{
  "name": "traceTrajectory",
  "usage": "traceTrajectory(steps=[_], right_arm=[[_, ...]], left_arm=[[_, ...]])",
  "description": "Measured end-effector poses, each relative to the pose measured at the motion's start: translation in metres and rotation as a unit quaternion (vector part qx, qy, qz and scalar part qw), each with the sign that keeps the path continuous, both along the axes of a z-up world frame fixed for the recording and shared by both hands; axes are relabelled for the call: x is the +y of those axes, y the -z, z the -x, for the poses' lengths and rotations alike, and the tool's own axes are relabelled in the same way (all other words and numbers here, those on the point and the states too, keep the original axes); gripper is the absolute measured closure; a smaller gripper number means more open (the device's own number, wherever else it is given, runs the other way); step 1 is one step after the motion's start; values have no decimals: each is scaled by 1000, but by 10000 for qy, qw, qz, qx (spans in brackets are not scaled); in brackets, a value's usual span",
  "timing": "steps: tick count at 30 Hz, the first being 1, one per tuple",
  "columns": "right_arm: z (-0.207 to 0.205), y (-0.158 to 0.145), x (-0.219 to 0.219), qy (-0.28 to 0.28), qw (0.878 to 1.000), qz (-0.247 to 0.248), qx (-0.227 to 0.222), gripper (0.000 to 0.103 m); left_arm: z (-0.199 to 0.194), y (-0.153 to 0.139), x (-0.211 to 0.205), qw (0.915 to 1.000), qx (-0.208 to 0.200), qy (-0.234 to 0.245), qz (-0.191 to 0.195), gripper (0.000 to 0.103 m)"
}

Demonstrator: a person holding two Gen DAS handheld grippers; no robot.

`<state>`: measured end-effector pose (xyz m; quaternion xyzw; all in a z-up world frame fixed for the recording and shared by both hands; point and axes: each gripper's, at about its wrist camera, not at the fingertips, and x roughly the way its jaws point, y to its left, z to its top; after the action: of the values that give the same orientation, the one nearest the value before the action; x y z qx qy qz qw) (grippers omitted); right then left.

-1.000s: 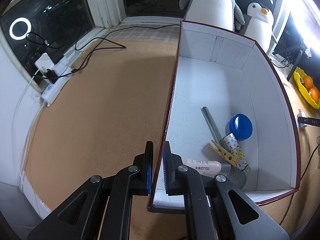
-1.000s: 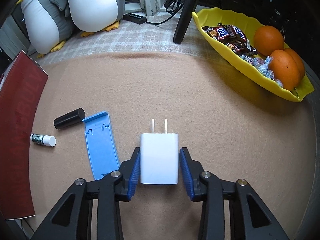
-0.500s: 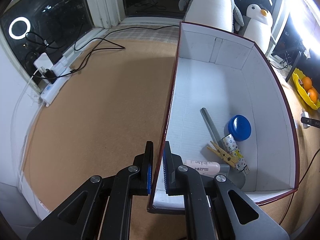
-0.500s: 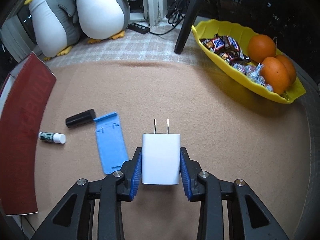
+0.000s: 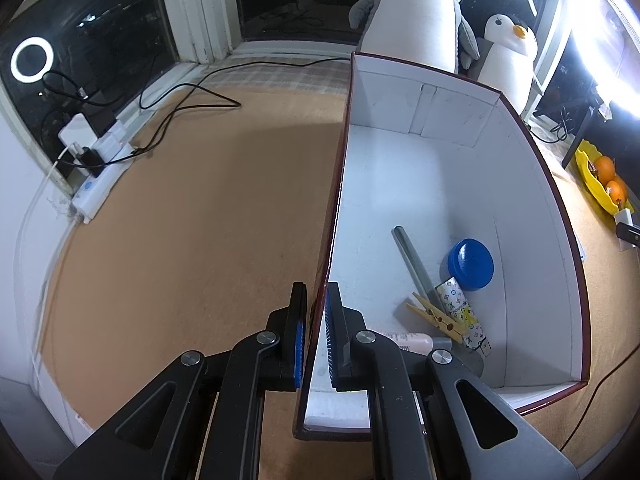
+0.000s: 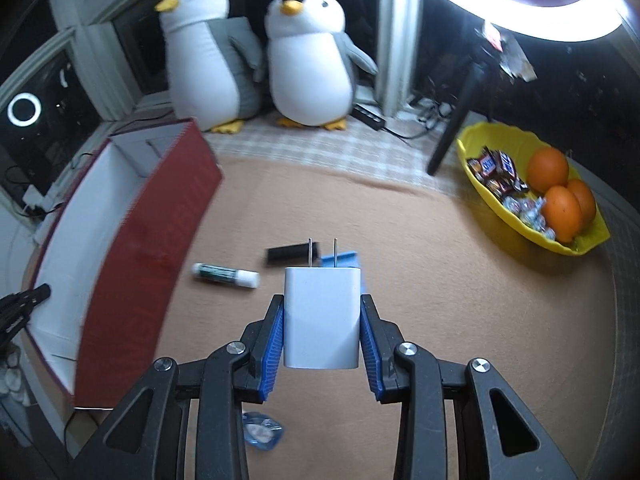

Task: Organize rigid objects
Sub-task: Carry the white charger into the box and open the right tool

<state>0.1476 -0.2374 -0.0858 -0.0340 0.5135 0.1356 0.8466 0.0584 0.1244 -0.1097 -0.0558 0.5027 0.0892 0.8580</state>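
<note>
My right gripper [image 6: 322, 332] is shut on a white wall charger [image 6: 321, 316], prongs pointing away, lifted above the brown mat. My left gripper [image 5: 316, 320] is shut on the left wall [image 5: 334, 208] of the red box with a white inside. In that box lie a blue round lid [image 5: 472, 258], a grey rod [image 5: 412, 258], a wooden clothespin [image 5: 434, 316], a patterned packet [image 5: 460, 308] and a pale bottle [image 5: 408, 340]. On the mat in the right wrist view lie a white-capped tube [image 6: 226, 275], a black cylinder [image 6: 286, 253] and a blue holder [image 6: 346, 257] partly hidden behind the charger. The box's red side [image 6: 148, 256] stands left of them.
A yellow bowl [image 6: 576, 246] with oranges and sweets sits at the right. Two plush penguins [image 6: 308, 64] stand at the back by the window. A power strip [image 5: 102, 188] and cables lie at the far left. A small blue wrapped item [image 6: 262, 434] lies under my right gripper.
My right gripper has risen with the charger and swung left, so the box and both penguins now show. My left gripper keeps its hold on the box wall, unmoved.
</note>
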Motion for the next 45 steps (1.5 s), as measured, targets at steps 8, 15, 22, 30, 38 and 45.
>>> traceTrajectory(steps=[8,15,22,30,38,45], right_arm=[[28,-26,47,-473,9984,-215,-232,71],[46,-44,84,-792,9955,-403,-336,71],[60,-47,123,-1167,9914,-501,-308,71],[77,-37,165,-1552,9867,-441,-172,71],[79,-20,195,-1694,9852,-270,-46,71],[72,-3,208,-1651,9862,-58,57,71]], left_arm=[[-3,1,3,9999,-51,91,70,96],[-5,3,5,9997,-77,165,137,96],[-8,5,7,9995,-71,218,218,96],[-10,9,9,9991,-60,304,303,96],[-10,10,10,9986,-81,372,366,96],[-11,12,11,9983,-68,400,414,96]])
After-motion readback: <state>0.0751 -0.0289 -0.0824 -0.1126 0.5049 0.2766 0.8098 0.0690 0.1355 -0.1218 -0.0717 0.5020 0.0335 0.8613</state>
